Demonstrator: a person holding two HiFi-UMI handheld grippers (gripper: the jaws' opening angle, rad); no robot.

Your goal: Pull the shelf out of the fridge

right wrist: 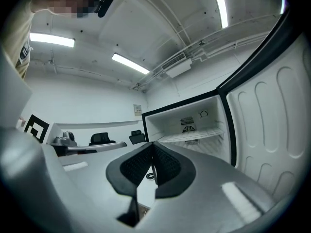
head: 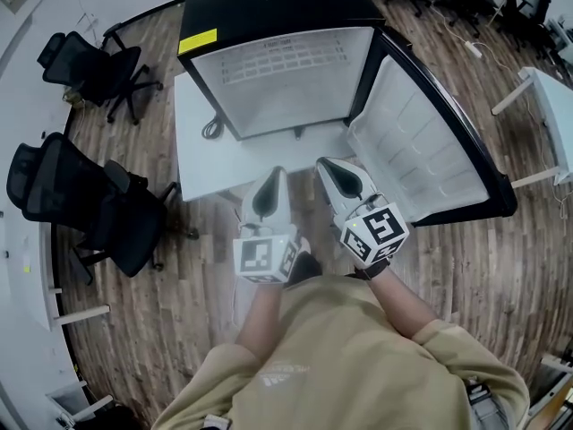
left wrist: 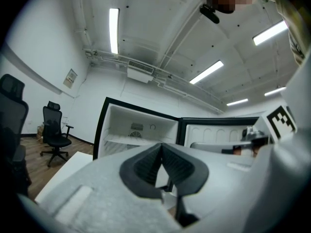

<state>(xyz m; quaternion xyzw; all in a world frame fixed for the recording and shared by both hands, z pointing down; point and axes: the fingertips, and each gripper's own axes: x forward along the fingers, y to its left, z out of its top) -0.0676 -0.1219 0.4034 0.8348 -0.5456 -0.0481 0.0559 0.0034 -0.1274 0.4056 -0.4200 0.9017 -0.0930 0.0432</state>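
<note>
Jaws on both grippers are pressing tightly together, and nothing is sitting between them. The left gripper [head: 274, 176] and the right gripper [head: 331, 165] are hanging side by side in front of the person. They are near each other but not touching, and both are pointing at the fridge [head: 269, 7]. Each gripper is carrying 1 cube with square marks on it, close to the person's wrists.

The fridge is showing black on the outside and white on the inside. It is standing on a white table [head: 201, 155]. Its door [head: 430, 141] is hanging wide open on the right side. A yellow sticker [head: 197, 41] is showing on the top left corner of the fridge.

The shelf [right wrist: 194, 135] is sitting inside the fridge, lying flat across the middle. It is looking like a rack of thin white wires. 2 small vents [right wrist: 187, 122] are showing on the back wall above it. Neither gripper is touching the shelf. Both are waiting well apart from it, out in front of the open fridge.

A grey cord [head: 212, 129] is lying in a loop on the table, just beside the left side of the fridge. 2 black office chairs, 1 farther away [head: 94, 65] and 1 closer [head: 85, 200], are standing on the wood floor [head: 466, 267] to the left of the table. The person is wearing a tan shirt [head: 358, 348].
</note>
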